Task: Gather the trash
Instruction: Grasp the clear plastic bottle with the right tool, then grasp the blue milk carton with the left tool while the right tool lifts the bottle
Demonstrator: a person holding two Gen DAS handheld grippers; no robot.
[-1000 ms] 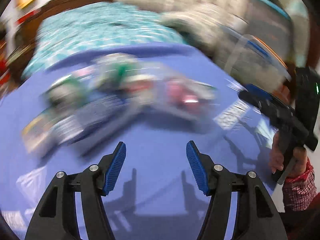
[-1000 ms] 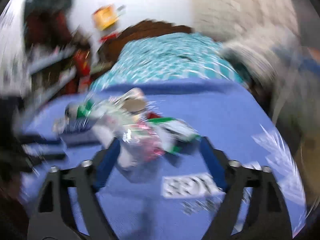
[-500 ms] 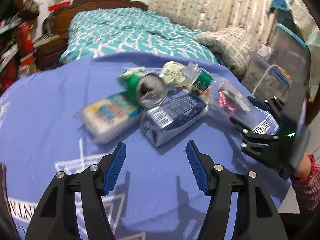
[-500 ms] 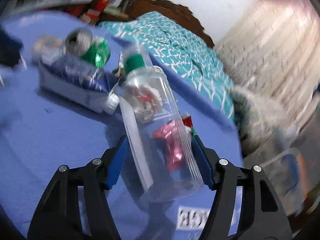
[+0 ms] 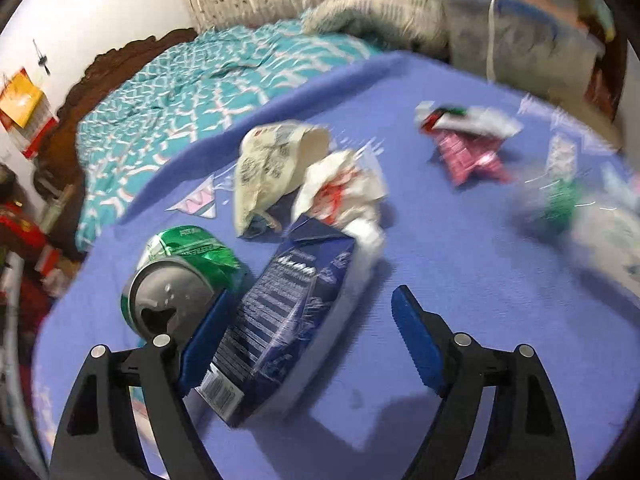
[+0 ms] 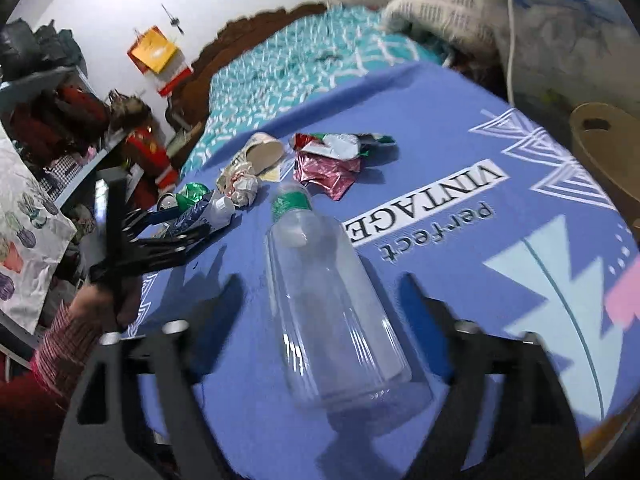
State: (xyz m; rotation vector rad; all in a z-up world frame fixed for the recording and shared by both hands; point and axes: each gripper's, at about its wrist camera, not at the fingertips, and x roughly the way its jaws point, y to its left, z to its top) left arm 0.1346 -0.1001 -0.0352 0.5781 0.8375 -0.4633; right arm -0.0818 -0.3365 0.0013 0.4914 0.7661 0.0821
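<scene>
Trash lies on a blue cloth-covered table (image 5: pixel 460 264). My left gripper (image 5: pixel 308 340) is open with its jaws on either side of a dark blue carton (image 5: pixel 280 320). A crushed green can (image 5: pixel 180 280) lies just left of its left finger. Crumpled white paper (image 5: pixel 344 192), a paper cup (image 5: pixel 272 160) and a red foil wrapper (image 5: pixel 468 152) lie beyond. My right gripper (image 6: pixel 320 304) is open, with a clear plastic bottle (image 6: pixel 328 304) with a green label lying between its fingers. The left gripper (image 6: pixel 160 236) also shows in the right wrist view.
A bed with a teal patterned cover (image 5: pixel 192 88) stands beyond the table. Cluttered shelves (image 6: pixel 60 120) are at the left. A pillow and plastic containers (image 6: pixel 560 40) are at the back right. A wooden stool (image 6: pixel 604 152) stands off the table's right edge.
My left gripper moved in so its jaws now straddle the blue carton. My right gripper swung round, and the bottle now lies apart from the pile, between its fingers.
</scene>
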